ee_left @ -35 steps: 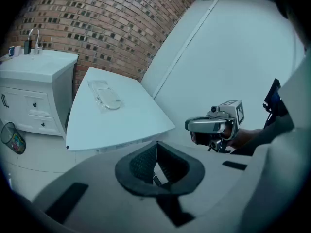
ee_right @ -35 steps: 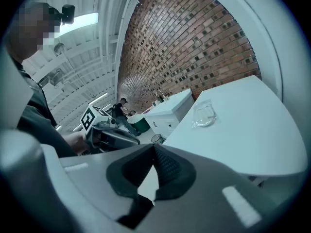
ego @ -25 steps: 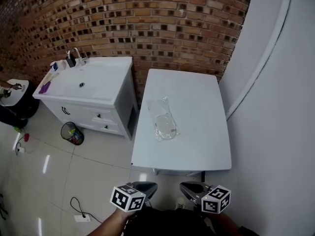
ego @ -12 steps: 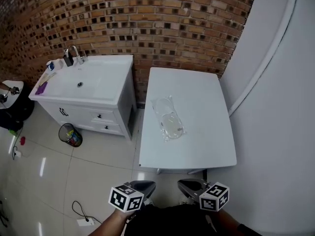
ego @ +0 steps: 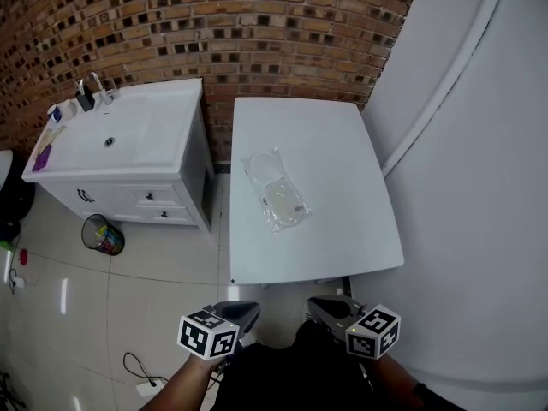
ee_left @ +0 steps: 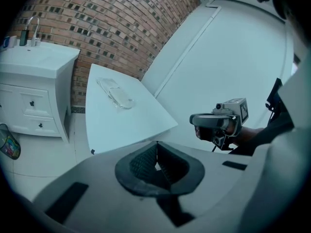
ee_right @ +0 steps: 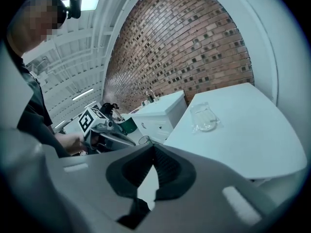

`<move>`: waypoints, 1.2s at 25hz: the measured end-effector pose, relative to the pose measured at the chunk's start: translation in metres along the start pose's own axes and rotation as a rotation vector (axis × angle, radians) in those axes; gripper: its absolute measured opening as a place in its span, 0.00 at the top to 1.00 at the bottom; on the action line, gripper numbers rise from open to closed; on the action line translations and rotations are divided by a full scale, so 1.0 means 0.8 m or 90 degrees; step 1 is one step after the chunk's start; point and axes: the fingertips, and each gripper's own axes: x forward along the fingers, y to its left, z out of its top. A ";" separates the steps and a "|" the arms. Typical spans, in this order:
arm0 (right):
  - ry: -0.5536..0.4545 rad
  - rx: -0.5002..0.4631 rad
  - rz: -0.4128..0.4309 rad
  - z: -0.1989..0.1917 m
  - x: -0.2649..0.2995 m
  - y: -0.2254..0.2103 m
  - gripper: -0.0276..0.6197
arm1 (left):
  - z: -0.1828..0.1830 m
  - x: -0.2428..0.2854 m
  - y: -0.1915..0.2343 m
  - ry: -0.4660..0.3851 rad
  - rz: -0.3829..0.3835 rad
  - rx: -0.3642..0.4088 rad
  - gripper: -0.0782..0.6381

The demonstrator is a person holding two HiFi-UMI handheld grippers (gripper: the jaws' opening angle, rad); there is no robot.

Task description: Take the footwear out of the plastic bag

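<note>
Plastic bag (ego: pixel 274 190) now leftward, footwear (ego: pixel 282 204) inside

White table (ego: pixel 342 195): top open on every side of the plastic bag (ego: pixel 274 191), widest room at 3 o'clock; bag lies nearer the 9 o'clock edge. Sink cabinet (ego: pixel 163 144) stands at 9 o'clock, narrow floor gap between. Brick wall (ego: pixel 257 41) closes 12 o'clock. White wall (ego: pixel 479 187) runs close along 3 o'clock. Near edge, 6 o'clock, unobstructed.
</note>
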 end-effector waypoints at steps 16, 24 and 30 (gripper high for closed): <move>0.030 -0.043 0.074 0.080 0.028 -0.158 0.95 | 0.125 0.087 0.037 -0.066 0.121 -0.009 0.88; 0.059 -0.172 0.108 0.109 0.053 -0.234 0.95 | 0.182 0.132 0.052 -0.060 0.235 0.032 0.88; 0.065 -0.162 0.110 0.094 0.072 -0.257 0.95 | 0.203 0.139 0.076 -0.037 0.260 0.072 0.88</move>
